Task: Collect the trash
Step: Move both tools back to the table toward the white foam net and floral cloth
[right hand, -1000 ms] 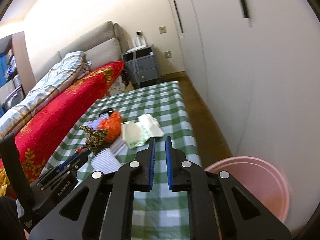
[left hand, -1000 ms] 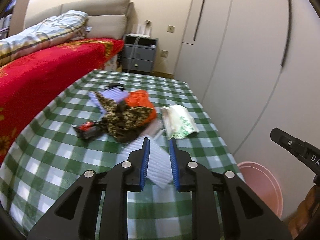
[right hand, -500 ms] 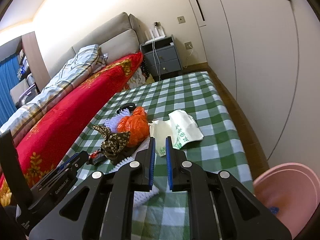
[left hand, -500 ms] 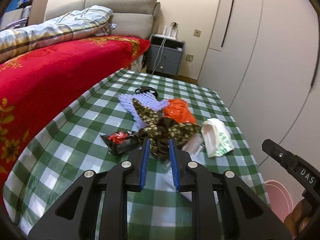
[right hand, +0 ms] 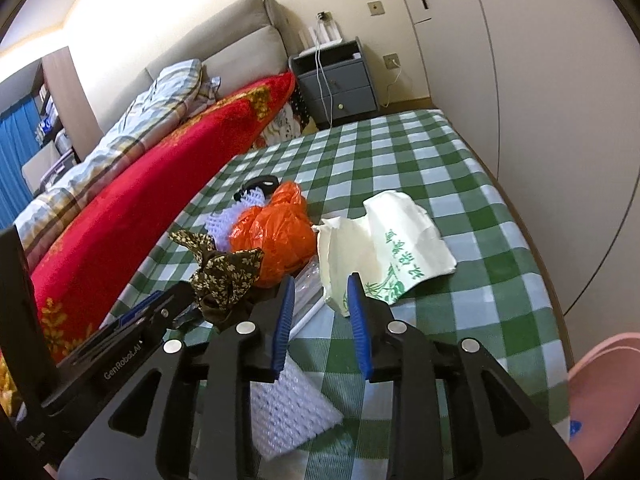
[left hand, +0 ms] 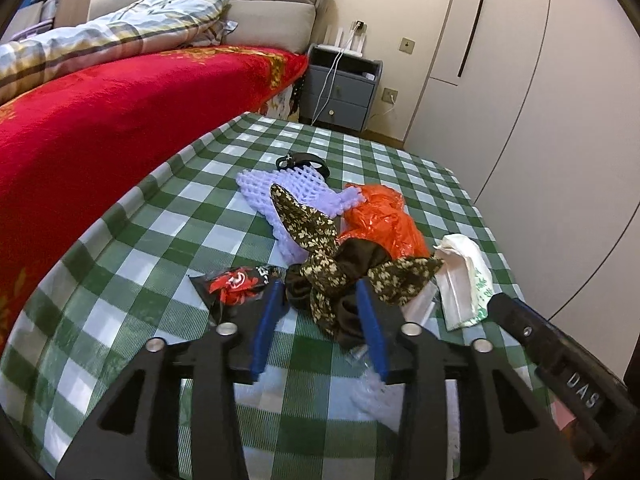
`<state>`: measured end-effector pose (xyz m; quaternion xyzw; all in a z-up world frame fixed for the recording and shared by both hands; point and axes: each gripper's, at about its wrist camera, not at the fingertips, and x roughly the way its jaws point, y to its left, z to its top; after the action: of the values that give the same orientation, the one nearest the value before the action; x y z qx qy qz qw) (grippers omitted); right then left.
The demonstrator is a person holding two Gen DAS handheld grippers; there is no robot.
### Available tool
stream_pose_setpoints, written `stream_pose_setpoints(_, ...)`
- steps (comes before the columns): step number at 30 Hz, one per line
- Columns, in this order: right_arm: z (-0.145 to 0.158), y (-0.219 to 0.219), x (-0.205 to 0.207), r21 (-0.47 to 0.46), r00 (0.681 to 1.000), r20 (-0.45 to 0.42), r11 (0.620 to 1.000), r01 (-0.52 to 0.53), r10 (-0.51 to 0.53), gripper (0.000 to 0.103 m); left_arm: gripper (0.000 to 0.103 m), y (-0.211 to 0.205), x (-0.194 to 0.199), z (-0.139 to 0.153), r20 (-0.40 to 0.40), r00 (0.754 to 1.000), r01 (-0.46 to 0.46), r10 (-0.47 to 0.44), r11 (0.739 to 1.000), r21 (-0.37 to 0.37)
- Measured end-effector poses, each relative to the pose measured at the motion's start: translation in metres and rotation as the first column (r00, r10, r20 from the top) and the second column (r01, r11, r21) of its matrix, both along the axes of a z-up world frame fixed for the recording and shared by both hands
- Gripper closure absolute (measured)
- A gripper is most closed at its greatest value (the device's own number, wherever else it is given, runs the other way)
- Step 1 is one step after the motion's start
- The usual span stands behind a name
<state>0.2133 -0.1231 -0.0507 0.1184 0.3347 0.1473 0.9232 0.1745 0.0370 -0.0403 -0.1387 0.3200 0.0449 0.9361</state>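
Both hand-held grippers spread apart: left [left hand: 320, 286] straddles floral cloth [left hand: 340, 268]; right [right hand: 320, 280] faces the white bag [right hand: 384, 248], long axis left-right.

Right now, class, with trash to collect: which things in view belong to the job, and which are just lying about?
Job: orange plastic bag, white paper bag, red snack wrapper, floral fabric scrap, pink bin.

Lying about: red blanket, grey nightstand, plaid quilt.

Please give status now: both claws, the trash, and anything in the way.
Left claw open, at dark floral cloth. Right claw open, at white paper bag. Trash all on table. Pink bin beside table, nothing blocking.
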Motion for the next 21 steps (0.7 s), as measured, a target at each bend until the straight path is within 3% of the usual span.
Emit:
stream_pose_setpoints(10, -0.020, 0.005, 0.024, -0.023, 0.997, -0.071, 1.000, 0.015, -0.017, 0.075, 0.057, 0.002, 0.024, -0.013, -0.065, 0.998, 0.001, -0.003, 0.999, -0.039)
stream_pose_setpoints(21, -0.025, 0.006, 0.027, -0.015, 0.996, -0.092, 1.000, 0.003, -0.004, 0.094, 0.057, 0.002, 0.036, -0.023, -0.102, 0.995, 0.013, -0.020, 0.997, -0.071)
